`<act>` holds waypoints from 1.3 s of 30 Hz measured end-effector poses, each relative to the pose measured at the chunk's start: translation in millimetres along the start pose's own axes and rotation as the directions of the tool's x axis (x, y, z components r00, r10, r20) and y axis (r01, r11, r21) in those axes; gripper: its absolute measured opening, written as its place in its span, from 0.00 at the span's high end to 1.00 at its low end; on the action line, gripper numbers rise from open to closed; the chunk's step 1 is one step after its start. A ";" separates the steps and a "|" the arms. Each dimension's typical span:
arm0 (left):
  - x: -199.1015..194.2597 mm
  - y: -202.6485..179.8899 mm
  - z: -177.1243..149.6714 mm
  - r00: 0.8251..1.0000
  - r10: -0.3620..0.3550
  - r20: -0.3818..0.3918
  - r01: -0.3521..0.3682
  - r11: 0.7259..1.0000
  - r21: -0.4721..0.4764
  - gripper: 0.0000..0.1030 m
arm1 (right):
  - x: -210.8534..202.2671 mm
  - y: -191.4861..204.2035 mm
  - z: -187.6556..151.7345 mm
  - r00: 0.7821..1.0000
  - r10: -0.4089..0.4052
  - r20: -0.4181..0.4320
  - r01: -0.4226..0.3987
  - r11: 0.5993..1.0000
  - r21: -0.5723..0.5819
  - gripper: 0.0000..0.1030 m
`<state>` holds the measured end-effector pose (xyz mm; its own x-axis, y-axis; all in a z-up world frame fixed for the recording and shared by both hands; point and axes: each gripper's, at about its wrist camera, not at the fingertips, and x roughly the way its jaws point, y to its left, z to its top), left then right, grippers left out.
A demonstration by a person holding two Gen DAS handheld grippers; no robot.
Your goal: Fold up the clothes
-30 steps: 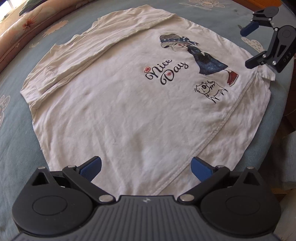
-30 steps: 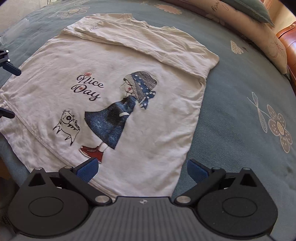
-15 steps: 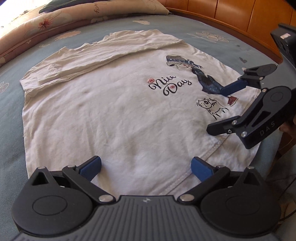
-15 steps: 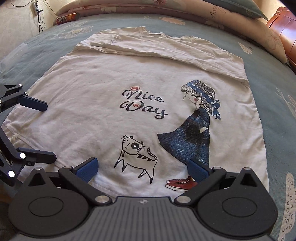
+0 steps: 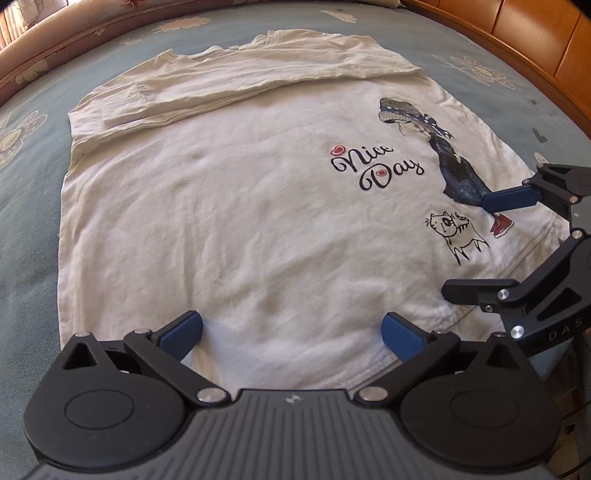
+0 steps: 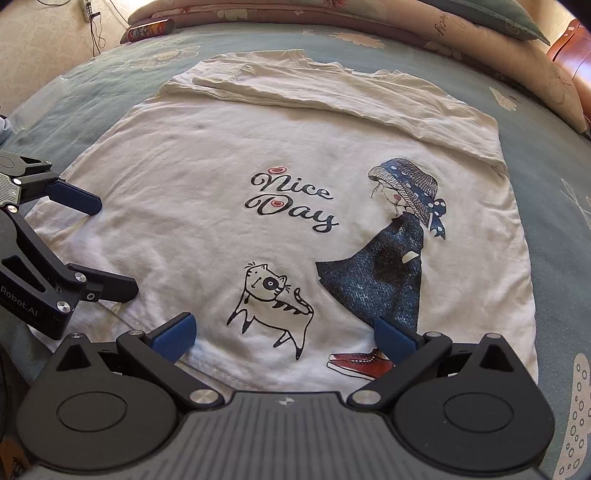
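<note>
A white long-sleeved shirt (image 5: 236, 206) lies flat on the bed, print side up, with "Nice Day" (image 6: 291, 201), a girl in a blue dress and a cat. Both sleeves (image 6: 332, 96) are folded across the far, collar end. My left gripper (image 5: 293, 332) is open just above the near hem, with nothing between its blue pads (image 5: 183, 334). My right gripper (image 6: 284, 334) is open too, over the hem by the cat and the red shoes. Each gripper shows in the other's view: the right gripper (image 5: 487, 243) at the right, the left gripper (image 6: 99, 243) at the left, side by side.
A blue-grey floral bedspread (image 5: 33, 192) surrounds the shirt. A wooden bed frame (image 5: 524, 40) curves behind it. Pillows (image 6: 424, 26) and a dark can (image 6: 151, 28) lie at the far end. The bed's near edge runs just under the hem.
Both grippers have moved in along the hem toward each other. The right one slid from the shirt's right corner to the cat and shoes. Both stayed open.
</note>
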<state>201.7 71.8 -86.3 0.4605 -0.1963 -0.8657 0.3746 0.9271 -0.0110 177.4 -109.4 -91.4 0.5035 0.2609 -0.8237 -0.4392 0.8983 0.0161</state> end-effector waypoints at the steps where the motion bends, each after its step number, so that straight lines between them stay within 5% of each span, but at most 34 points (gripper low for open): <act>1: -0.3 -1.0 -1.9 1.000 0.008 0.015 -0.008 1.000 -0.008 0.00 | -0.8 -0.1 -2.0 1.000 0.002 0.013 -0.002 1.000 -0.004 0.00; 6: -5.0 -5.1 -19.3 0.990 0.036 0.140 -0.030 0.999 -0.038 0.00 | -7.3 1.0 -15.3 0.995 0.007 0.098 -0.003 0.999 -0.039 0.00; 11: -8.7 -13.5 -37.3 0.962 0.096 0.257 -0.073 0.993 -0.096 0.00 | -30.5 1.9 -32.5 0.977 0.037 0.208 -0.026 0.998 -0.057 0.00; 14: -19.0 -27.4 -49.0 0.942 0.180 0.283 -0.137 0.977 -0.165 0.00 | -65.9 -7.9 -43.6 0.942 0.009 0.336 -0.023 0.999 0.038 0.00; 17: -42.6 -50.2 -55.8 0.920 0.174 0.352 -0.152 0.984 -0.091 0.00 | -97.4 -24.4 -50.8 0.885 -0.035 0.464 -0.007 0.996 0.088 0.00; 20: -66.8 -69.6 -67.2 0.889 0.190 0.417 -0.163 0.981 -0.101 0.00 | -107.1 -43.2 -56.3 0.869 -0.079 0.488 -0.003 0.986 0.165 0.00; 25: -67.8 -96.5 -70.2 0.894 0.216 0.392 -0.218 0.975 -0.039 0.00 | -82.4 -60.5 -84.9 0.851 -0.065 0.521 -0.057 0.975 0.214 0.00; 31: -38.2 -98.2 -41.8 0.893 0.264 0.365 -0.249 0.964 -0.087 0.01 | -62.0 -63.7 -91.7 0.888 -0.060 0.456 -0.037 0.979 0.202 0.00; 35: -15.1 -88.6 -44.0 0.929 0.225 0.293 -0.176 0.967 -0.184 0.00 | -52.4 -60.0 -94.5 0.922 -0.035 0.384 -0.039 0.982 0.183 0.00; 39: -19.8 -94.1 -72.7 0.909 0.225 0.351 -0.157 0.964 -0.213 0.00 | -46.6 -52.1 -97.1 0.933 -0.062 0.355 0.017 0.991 0.129 0.00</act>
<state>98.9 11.7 -104.5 0.7854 -0.0816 -0.6136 0.1179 0.9929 0.0188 104.6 -202.7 -108.9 0.7613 0.3133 -0.5677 -0.3308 0.9407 0.0756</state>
